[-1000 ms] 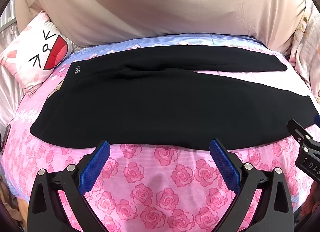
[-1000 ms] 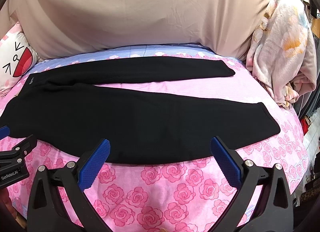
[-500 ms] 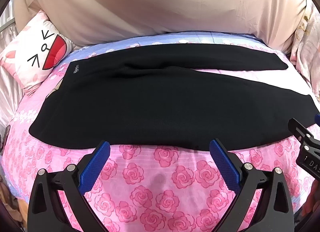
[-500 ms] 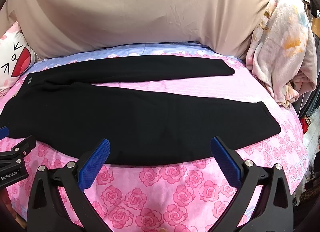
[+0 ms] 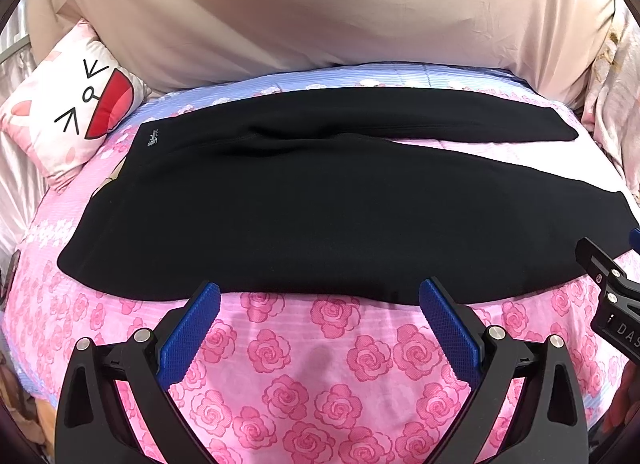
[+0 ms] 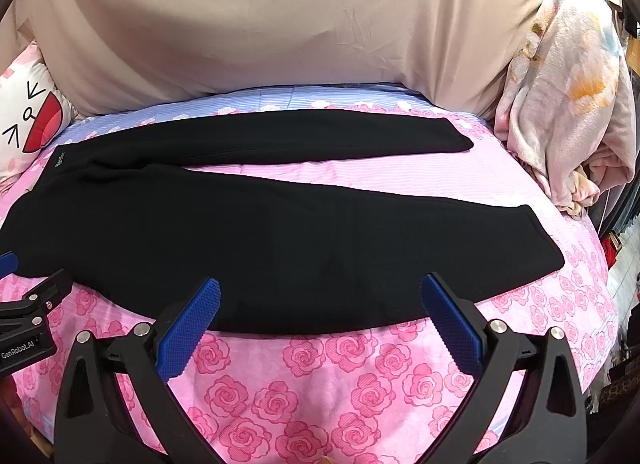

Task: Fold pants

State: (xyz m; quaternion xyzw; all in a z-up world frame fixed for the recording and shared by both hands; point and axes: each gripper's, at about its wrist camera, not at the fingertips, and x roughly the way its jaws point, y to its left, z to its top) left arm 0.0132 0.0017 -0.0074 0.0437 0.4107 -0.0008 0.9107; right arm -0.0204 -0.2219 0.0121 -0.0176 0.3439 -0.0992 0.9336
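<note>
Bed (image 5: 320, 364), rose-print cover. Black pants (image 5: 320, 215) lay flat across it, legs splayed apart, waist toward cartoon pillow (image 5: 76, 111). Left tongs (image 5: 319, 298) and right tongs (image 6: 320, 296) spread wide, empty, just short of near leg edge. Advised: pinch near edge at two well-spaced points, carry onto far leg, align hems.

Only slight shifts are seen. In the left wrist view the black pants (image 5: 320, 203) are framed a little higher and larger than a second ago, so the left tool (image 5: 320, 296) has been brought slightly nearer their near edge. In the right wrist view the near edge of the pants (image 6: 280, 232) now lies lower, closer to the right tool (image 6: 320, 296).
</note>
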